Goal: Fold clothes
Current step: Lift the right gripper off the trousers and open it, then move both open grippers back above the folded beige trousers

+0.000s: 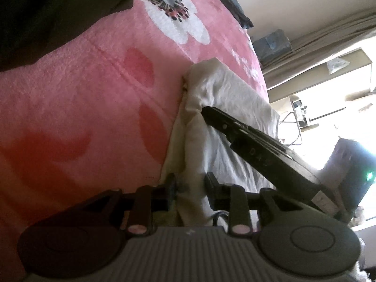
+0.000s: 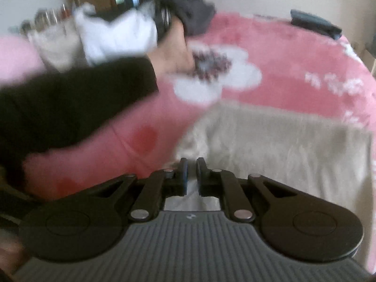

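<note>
A cream garment (image 1: 230, 89) lies on a pink flowered blanket (image 1: 82, 94). At the bottom of the left wrist view, my left gripper (image 1: 191, 188) is shut on a thick fold of its near edge, which fills the gap between the fingers. My right gripper (image 1: 205, 111) reaches in from the right and pinches the same ridge of cloth further along, so the fabric bunches around its tip. The right wrist view is blurred. There my right gripper (image 2: 190, 171) has its fingers almost together at the left edge of the cream garment (image 2: 293, 145), with pale cloth in the narrow gap.
A person's arm in a dark sleeve (image 2: 70, 108) stretches across the blanket (image 2: 282, 70), the hand (image 2: 174, 51) by a white flower. Beyond it lie a white cloth (image 2: 117, 35) and a grey garment (image 2: 195, 16). A dark folded item (image 2: 315, 22) sits at the far edge.
</note>
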### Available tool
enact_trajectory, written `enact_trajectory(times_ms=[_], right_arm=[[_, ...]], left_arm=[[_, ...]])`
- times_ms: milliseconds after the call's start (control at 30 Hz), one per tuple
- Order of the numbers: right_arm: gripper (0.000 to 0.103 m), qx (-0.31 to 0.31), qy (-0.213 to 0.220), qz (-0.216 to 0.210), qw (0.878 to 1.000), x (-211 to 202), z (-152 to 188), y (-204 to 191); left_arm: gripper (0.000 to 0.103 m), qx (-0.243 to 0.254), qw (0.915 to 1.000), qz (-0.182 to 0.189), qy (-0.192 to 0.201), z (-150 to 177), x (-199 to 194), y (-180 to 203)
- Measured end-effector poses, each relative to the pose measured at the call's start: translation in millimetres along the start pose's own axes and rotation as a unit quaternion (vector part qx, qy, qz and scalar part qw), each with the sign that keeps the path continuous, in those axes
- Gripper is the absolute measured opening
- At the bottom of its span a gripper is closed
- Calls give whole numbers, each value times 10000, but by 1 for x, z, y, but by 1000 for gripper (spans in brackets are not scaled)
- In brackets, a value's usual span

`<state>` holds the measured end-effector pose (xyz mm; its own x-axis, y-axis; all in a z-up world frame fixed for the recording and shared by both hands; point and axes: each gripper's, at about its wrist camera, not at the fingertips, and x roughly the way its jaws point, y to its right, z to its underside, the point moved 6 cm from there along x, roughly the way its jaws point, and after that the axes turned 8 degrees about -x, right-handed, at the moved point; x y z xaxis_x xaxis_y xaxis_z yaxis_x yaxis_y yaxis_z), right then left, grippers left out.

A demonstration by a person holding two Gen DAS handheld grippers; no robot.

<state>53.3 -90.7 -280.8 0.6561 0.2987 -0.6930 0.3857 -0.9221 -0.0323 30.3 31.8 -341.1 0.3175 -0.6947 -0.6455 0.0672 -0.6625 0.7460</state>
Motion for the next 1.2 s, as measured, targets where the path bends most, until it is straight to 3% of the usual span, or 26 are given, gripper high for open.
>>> enact_trajectory(times_ms=[200, 367, 567, 700, 800, 967, 1067, 1200], right_arm=[[7, 237, 344, 255, 9988, -20, -16, 2], [7, 325, 273, 431, 9982, 8, -4, 15], [8, 676, 548, 391, 9954, -14, -10, 26], [8, 589, 868, 487, 9933, -38, -23, 31], [8, 419, 1004, 428, 9931, -43, -35, 29], [8, 130, 950, 218, 9952, -14, -51, 22], [8, -26, 697, 239, 9973, 16, -49, 22], [6, 130, 605, 226, 9978, 46, -38, 37]], left_arm=[[30, 72, 10000, 13, -27, 1, -2, 0], [32, 148, 9999, -36, -12, -1, -2, 2], [30, 365, 9992, -43, 164, 2, -21, 12], [30, 753, 9953, -89, 604, 2, -47, 25], [30, 1303, 9872, -89, 916, 5, -58, 40], [22, 1855, 9802, -459, 524, 23, -30, 48], [22, 1852, 9799, -569, 466, 24, -25, 43], [24, 1487, 9872, -478, 311, 15, -20, 30]])
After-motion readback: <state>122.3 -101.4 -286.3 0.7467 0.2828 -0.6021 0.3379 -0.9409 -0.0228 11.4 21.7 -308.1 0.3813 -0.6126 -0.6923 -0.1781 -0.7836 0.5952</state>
